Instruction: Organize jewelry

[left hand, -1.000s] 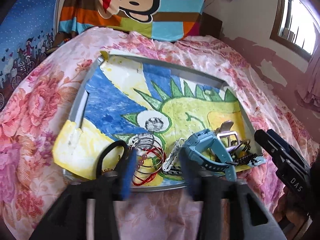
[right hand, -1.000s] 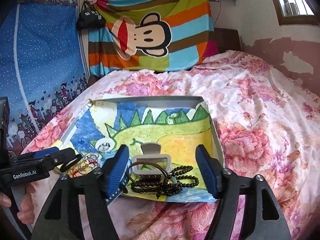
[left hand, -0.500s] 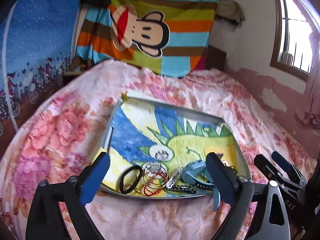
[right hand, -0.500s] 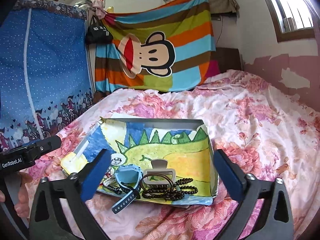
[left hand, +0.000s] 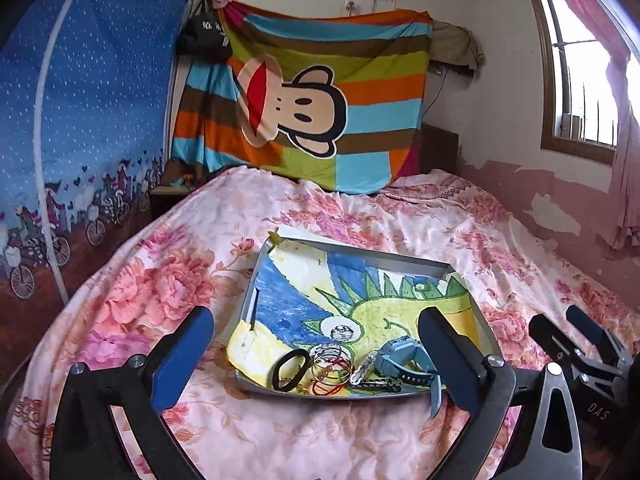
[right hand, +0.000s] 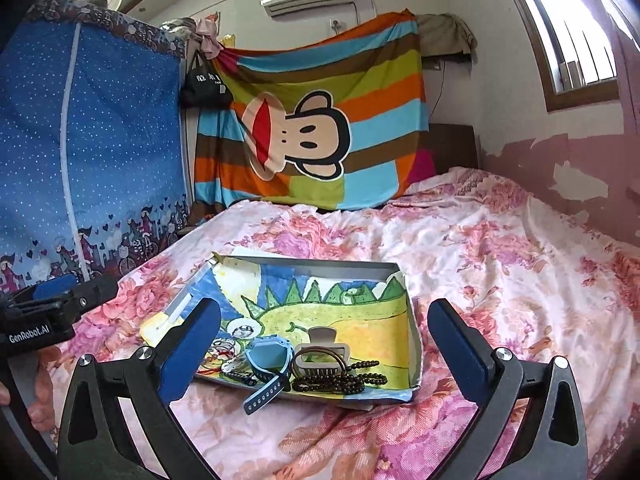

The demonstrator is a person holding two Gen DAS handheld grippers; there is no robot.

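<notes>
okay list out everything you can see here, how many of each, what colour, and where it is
tray: one, grey, on the bed, lined with a crayon drawing
hair tie: one, black, tray's near left
wire bangles: several, silver, with red cord, beside the hair tie
watch: one, light blue, near edge, strap hanging over
hair claw: one, beige, right of the watch
bead strand: one, dark brown, under the claw
bedspread: one, pink floral
monkey blanket: one, striped, on the wall
left gripper: open, empty
right gripper: open, empty
</notes>
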